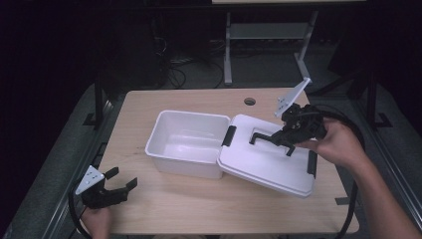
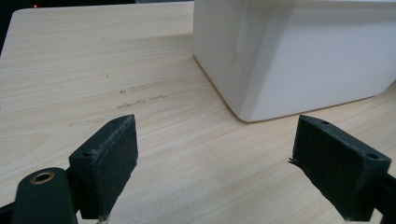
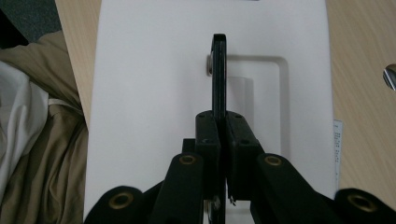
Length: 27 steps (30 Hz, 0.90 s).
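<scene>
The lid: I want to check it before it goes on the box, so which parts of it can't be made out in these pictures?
- Handle of the lid: its near end, right gripper view, hidden between the shut pads of the right gripper.
- Lid's near end: right gripper view, covered by the gripper's black arms.
- Lid's underside: high view, faces down over the table and the box.

place: lab | cues: wooden table [image 1: 164, 199]; floor cables [image 1: 174, 69]; metal stand [image 1: 228, 50]
</scene>
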### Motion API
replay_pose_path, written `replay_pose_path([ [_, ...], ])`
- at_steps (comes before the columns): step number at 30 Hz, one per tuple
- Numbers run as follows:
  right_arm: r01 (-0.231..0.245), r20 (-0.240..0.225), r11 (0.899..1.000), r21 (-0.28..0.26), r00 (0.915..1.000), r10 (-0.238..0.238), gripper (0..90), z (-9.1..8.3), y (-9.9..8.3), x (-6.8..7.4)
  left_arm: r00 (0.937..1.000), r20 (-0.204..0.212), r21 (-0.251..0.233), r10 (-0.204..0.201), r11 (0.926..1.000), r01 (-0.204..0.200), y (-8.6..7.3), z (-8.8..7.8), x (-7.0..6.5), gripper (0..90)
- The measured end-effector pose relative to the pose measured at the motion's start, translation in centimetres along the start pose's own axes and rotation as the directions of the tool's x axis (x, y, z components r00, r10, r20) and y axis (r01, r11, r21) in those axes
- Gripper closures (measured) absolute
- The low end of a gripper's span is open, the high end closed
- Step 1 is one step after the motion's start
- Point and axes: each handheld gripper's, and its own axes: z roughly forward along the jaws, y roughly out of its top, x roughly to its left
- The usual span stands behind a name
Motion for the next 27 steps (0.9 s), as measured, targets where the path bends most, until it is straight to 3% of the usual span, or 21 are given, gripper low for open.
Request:
replay_pose_path([
  [15, -0.032, 0.001, 0.999, -0.001, 0.9995, 0.032, 84.9, -0.1, -3.6, 0.1, 1.0, -0.003, -0.002, -0.001, 1.0, 0.001, 0.0, 0.0, 0.0, 13.2],
  [27, -0.047, -0.025, 0.999, 0.008, 0.9986, 0.047, 84.9, 1.6, -5.7, -0.1, 0.9998, -0.015, -0.01, -0.008, 0.9999, 0.008, 0.0, -0.1, 0.2, 13.2],
])
